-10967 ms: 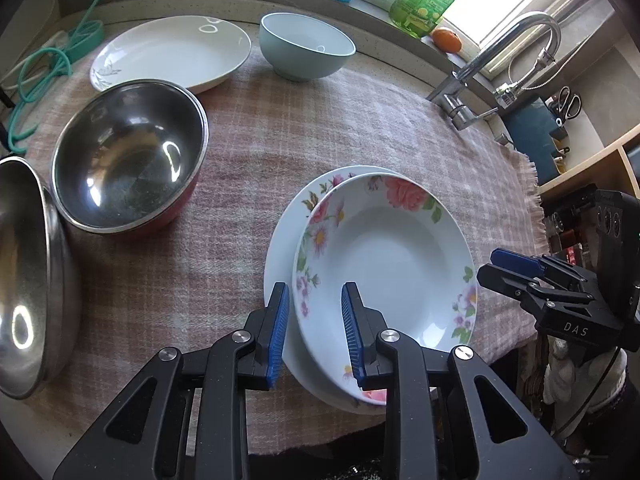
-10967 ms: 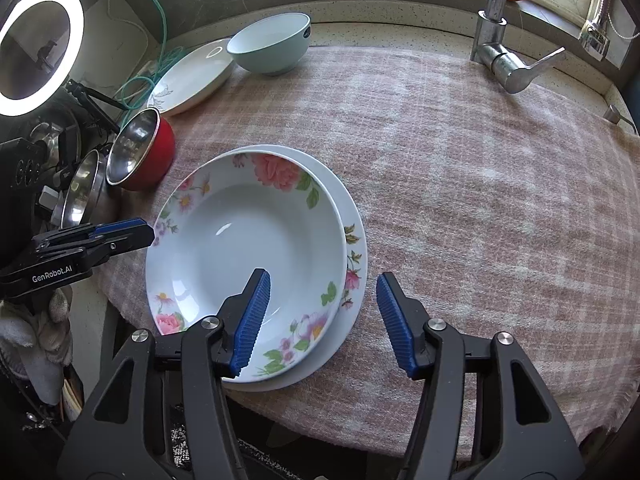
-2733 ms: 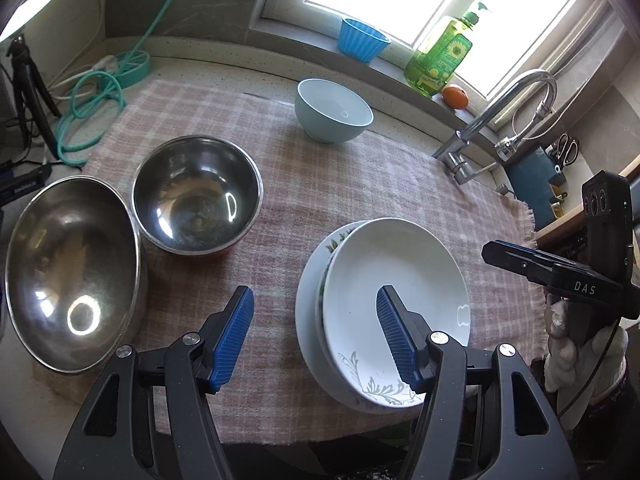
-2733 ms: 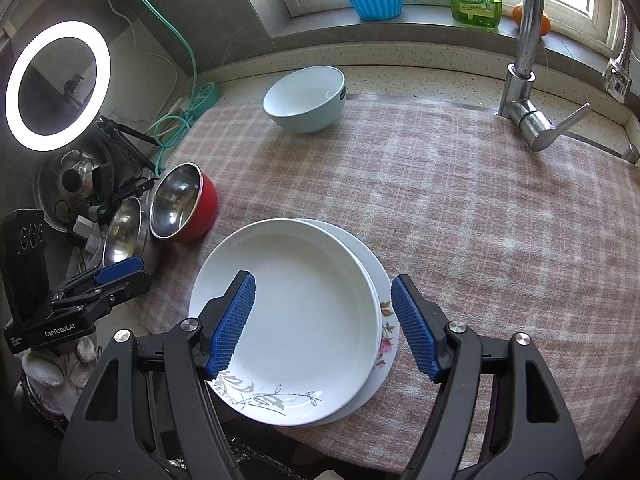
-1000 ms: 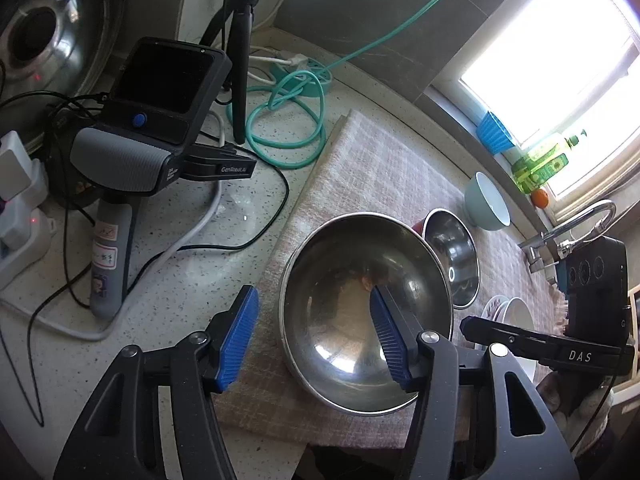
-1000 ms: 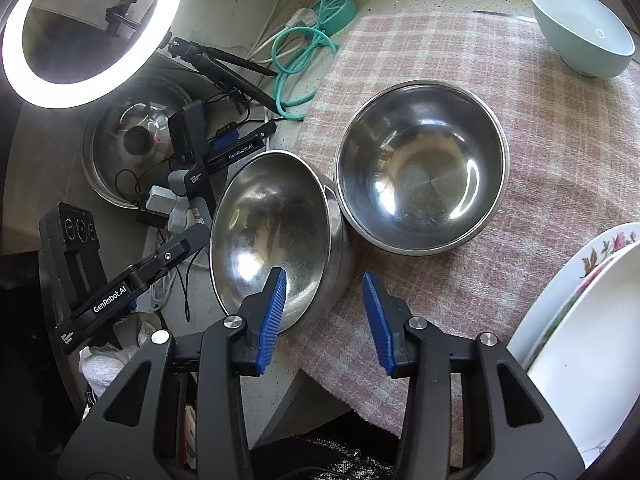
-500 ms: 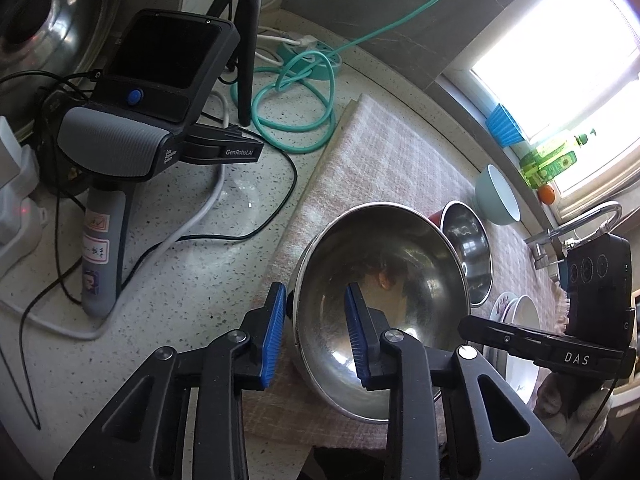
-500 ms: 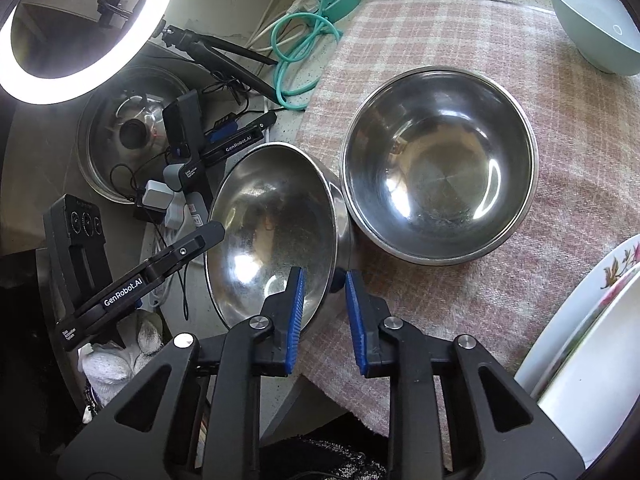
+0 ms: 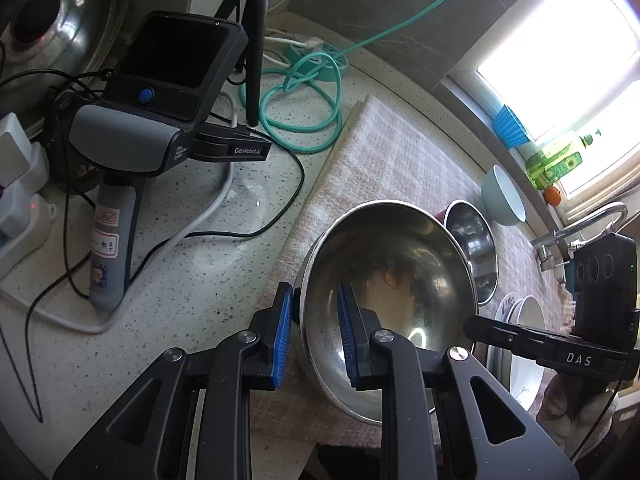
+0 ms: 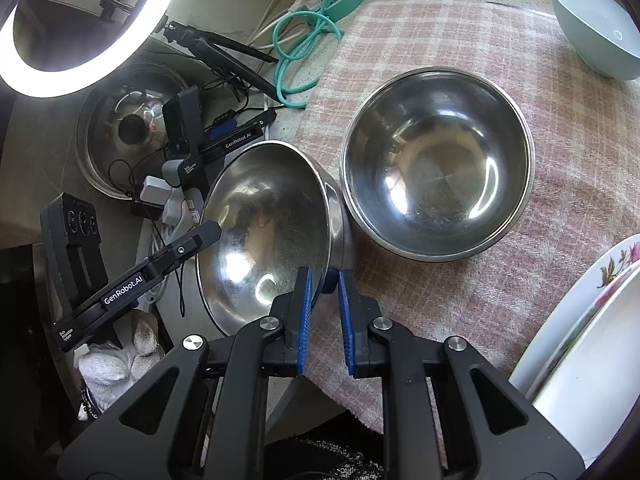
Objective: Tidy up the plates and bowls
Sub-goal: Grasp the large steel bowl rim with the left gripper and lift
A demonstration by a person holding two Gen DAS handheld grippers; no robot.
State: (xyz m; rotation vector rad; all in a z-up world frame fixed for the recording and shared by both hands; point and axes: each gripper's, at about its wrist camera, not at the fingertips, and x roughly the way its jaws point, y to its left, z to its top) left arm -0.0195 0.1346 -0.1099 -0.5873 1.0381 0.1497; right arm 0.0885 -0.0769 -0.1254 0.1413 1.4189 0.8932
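A large steel bowl sits at the left edge of the pink checked cloth. My left gripper is shut on its near-left rim. My right gripper is shut on the opposite rim of the same bowl, which tilts towards the left. A smaller steel bowl with a red outside stands right beside it, also seen in the left wrist view. A pale blue bowl stands further back. Stacked plates lie at the right.
Left of the cloth, a spare handheld gripper device, black and white cables, a green coiled cord, a ring light on a tripod and a pan lid crowd the speckled counter. A tap stands far right.
Both grippers closed from open onto opposite rims of the large steel bowl within the last second, and the bowl now tilts.
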